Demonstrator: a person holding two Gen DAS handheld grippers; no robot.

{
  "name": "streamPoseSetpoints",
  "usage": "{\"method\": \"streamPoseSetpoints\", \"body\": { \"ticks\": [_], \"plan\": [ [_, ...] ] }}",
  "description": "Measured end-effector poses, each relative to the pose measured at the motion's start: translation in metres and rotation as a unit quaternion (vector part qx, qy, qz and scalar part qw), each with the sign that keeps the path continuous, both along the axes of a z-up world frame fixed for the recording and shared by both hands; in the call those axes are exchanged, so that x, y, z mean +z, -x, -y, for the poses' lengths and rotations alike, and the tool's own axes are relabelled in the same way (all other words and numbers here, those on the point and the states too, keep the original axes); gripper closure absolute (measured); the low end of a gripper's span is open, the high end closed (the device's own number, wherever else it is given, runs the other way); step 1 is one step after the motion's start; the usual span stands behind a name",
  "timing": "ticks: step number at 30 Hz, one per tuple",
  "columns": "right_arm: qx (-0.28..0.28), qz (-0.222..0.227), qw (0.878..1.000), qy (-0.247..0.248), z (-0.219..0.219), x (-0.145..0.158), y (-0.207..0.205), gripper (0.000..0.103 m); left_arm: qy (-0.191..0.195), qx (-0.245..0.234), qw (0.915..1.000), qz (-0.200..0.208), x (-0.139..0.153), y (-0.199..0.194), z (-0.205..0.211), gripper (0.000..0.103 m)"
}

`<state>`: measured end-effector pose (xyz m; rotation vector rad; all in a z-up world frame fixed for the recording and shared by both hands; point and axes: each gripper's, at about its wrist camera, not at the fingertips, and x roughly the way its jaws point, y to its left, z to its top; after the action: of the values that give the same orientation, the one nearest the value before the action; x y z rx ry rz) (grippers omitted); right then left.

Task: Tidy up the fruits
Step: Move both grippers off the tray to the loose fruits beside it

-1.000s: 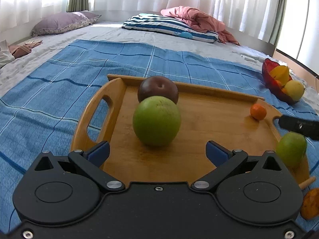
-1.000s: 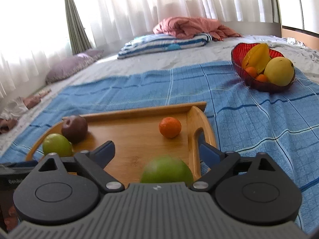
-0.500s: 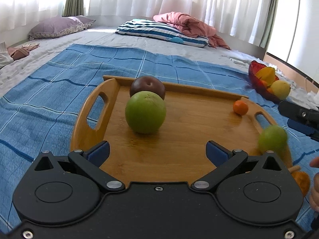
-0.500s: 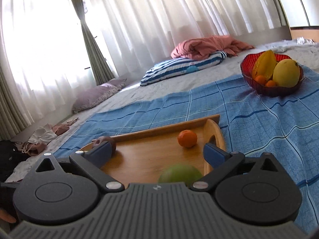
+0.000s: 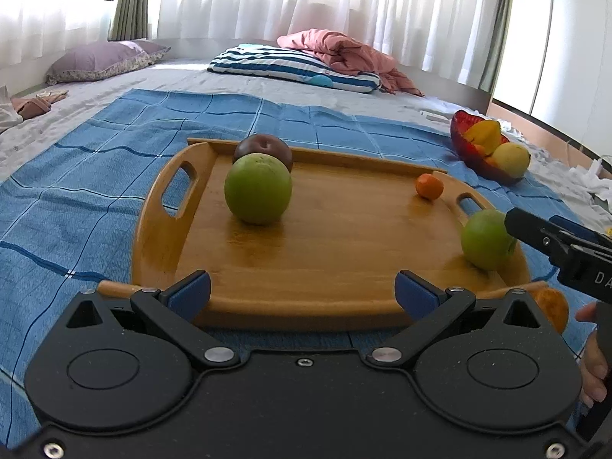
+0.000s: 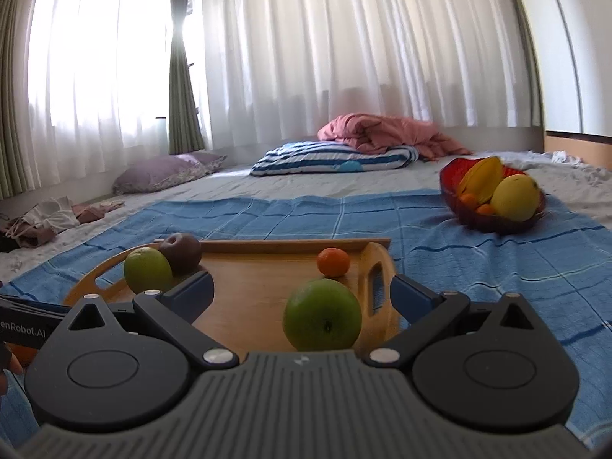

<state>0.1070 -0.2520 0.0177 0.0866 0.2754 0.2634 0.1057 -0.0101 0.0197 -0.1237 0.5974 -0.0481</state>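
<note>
A wooden tray lies on the blue blanket. On it are a large green fruit, a dark purple fruit behind it, a small orange and a green apple at the right end. My left gripper is open and empty at the tray's near edge. My right gripper is open, with the green apple resting on the tray between its fingers and untouched. The right gripper also shows at the right of the left wrist view.
A red bowl with a mango, starfruit and small oranges stands on the blanket at the far right. An orange fruit lies off the tray by its near right corner. Pillows and a pink quilt lie at the back.
Both grippers have drawn back and tilted up from the tray. The green apple now shows in full between the right fingers, resting on the tray.
</note>
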Motion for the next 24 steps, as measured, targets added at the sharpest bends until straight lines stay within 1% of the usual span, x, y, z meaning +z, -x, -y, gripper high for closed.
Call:
{"method": "streamPoseSetpoints", "body": {
  "ticks": [6,13,15,19,24],
  "plan": [
    [-0.041,0.007,0.999,-0.024,0.009,-0.002,0.013,0.0,-0.007,-0.005,0.9999,0.005,-0.001,0.011,0.008,0.0],
    [-0.067,-0.015,0.996,-0.059,0.022,-0.01,0.02,0.0,-0.012,-0.01,0.9998,0.011,-0.006,0.023,0.016,0.0],
    [-0.07,-0.021,0.996,-0.058,0.021,-0.014,0.024,0.0,-0.013,-0.011,0.9998,0.014,-0.006,0.027,0.018,0.0],
    [-0.076,-0.019,0.996,-0.036,0.013,-0.017,0.029,0.0,-0.02,-0.017,0.9995,0.018,-0.007,0.035,0.023,0.0],
    [-0.084,-0.031,0.996,-0.029,0.009,-0.022,0.032,0.0,-0.022,-0.018,0.9994,0.017,-0.013,0.047,0.027,0.0]
  ]
}}
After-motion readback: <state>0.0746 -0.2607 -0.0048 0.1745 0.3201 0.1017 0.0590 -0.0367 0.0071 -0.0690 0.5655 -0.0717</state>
